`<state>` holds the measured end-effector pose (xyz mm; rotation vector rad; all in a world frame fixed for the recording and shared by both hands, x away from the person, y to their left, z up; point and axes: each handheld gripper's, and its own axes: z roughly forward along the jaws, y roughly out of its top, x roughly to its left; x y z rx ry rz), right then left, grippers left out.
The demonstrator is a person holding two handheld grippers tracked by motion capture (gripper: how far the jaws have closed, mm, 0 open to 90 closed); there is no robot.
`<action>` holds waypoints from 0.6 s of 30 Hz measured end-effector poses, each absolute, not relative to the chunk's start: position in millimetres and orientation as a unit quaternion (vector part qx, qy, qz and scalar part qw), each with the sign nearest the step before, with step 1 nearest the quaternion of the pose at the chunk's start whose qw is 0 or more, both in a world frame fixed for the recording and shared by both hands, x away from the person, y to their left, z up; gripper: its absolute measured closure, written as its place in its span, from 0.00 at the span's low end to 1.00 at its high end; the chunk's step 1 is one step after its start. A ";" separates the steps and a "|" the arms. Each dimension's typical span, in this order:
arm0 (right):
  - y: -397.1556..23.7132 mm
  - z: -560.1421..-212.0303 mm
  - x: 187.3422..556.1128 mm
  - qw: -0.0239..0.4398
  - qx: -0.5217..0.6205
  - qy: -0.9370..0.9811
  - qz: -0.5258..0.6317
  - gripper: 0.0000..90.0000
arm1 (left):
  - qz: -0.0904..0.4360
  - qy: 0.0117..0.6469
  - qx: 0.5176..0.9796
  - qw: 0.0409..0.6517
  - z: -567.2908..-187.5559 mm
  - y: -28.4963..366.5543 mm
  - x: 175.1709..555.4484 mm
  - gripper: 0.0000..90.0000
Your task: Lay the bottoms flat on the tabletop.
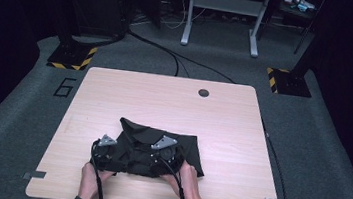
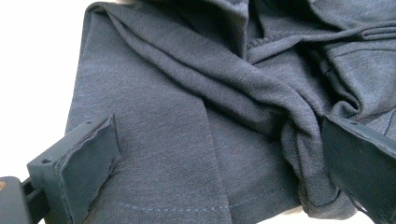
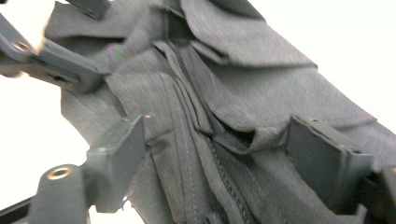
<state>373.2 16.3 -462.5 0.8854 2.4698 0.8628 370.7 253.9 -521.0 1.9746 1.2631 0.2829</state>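
You are holding both the left gripper (image 2: 219, 158) and right gripper (image 3: 219, 158) spread wide, released, over the dark garment (image 1: 158, 150) at lower centre.

Grey carpet floor (image 1: 328, 162), light wooden table (image 1: 164, 98), metal frame (image 1: 224, 4) behind, dark surroundings.

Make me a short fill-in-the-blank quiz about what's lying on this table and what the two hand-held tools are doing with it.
1. The dark garment lies on a ____ table.
2. The left gripper has its fingers spread ____ over the cloth.
3. In the table's far half sits a small round ____.
4. The right gripper hovers over a seam, its fingers ____ too.

Missing words: wooden; open; hole; open
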 end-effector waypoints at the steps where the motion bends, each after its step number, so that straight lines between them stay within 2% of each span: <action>1: 19.0 -460.2 374.7 0.191 0.304 0.884 0.300 0.20 | 0.114 0.498 0.769 0.384 -523.0 253.3 370.4 0.00; 6: 42.2 -470.0 387.2 0.157 0.293 0.908 0.253 0.10 | 0.122 0.492 0.769 0.389 -525.4 254.2 368.1 0.00; 8: 47.2 -479.4 396.2 0.149 0.283 0.917 0.237 0.08 | 0.144 0.485 0.768 0.392 -528.9 252.1 366.4 0.00; 12: 46.3 -484.6 404.9 0.138 0.286 0.916 0.245 0.21 | 0.151 0.484 0.768 0.391 -529.7 251.4 365.4 0.00; 15: 43.8 -482.9 406.3 0.128 0.289 0.913 0.258 0.36 | 0.151 0.483 0.768 0.393 -530.1 251.6 365.0 0.00; 18: 34.1 -480.3 415.3 0.093 0.316 0.900 0.287 0.51 | 0.151 0.483 0.767 0.395 -530.3 251.7 364.8 0.00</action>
